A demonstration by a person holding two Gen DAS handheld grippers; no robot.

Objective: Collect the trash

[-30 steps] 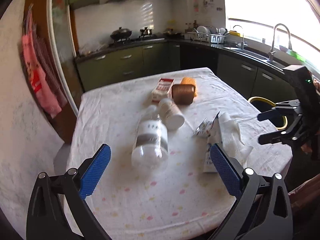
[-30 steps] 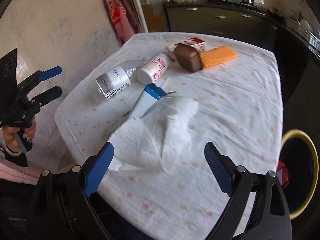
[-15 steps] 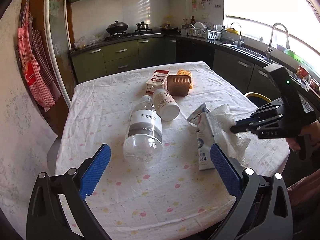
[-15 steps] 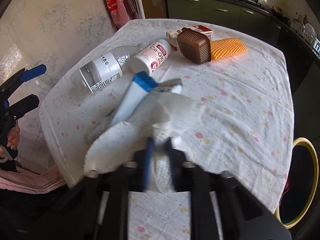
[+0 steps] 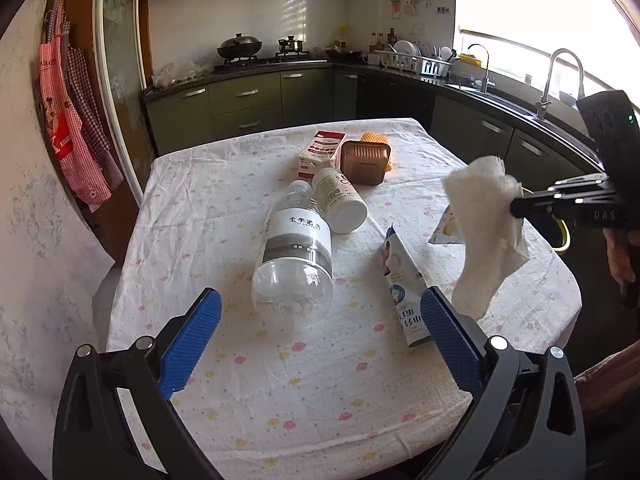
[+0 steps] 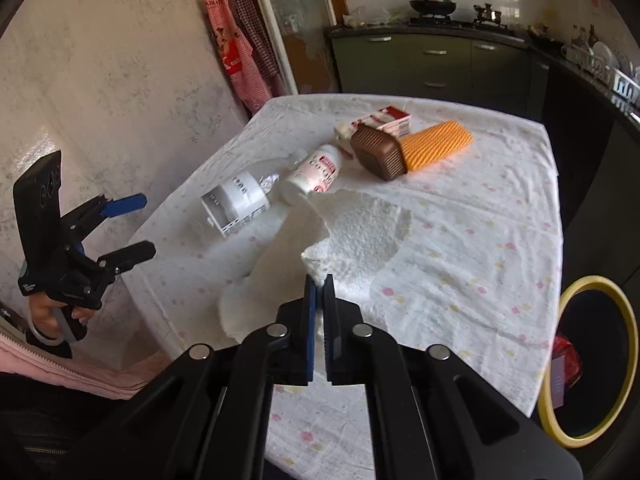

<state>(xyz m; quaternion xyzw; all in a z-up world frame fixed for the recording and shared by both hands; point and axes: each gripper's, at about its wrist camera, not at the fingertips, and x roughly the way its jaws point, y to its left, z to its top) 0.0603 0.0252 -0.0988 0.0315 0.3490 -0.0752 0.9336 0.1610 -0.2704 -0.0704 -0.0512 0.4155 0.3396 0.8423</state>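
Note:
My right gripper [image 6: 319, 280] is shut on a white paper towel [image 6: 352, 232] and holds it lifted above the table; from the left wrist view the towel [image 5: 484, 224] hangs from that gripper [image 5: 514, 206] over the table's right side. My left gripper [image 5: 320, 320] is open and empty above the near table edge, in front of a clear plastic bottle [image 5: 294, 252] lying on its side. A blue-and-white wrapper [image 5: 404, 292] lies flat beside the bottle. A white bottle [image 5: 340, 200] lies behind them.
A red-and-white carton [image 5: 320, 152], a brown box [image 5: 366, 160] and an orange sponge [image 6: 436, 146] sit at the table's far part. A yellow-rimmed bin [image 6: 592, 360] stands on the floor right of the table [image 5: 280, 392]. Green kitchen cabinets line the back wall.
My right gripper closed on the paper towel and lifted it off the table, uncovering the wrapper. My left gripper stayed open and came slightly closer to the bottle.

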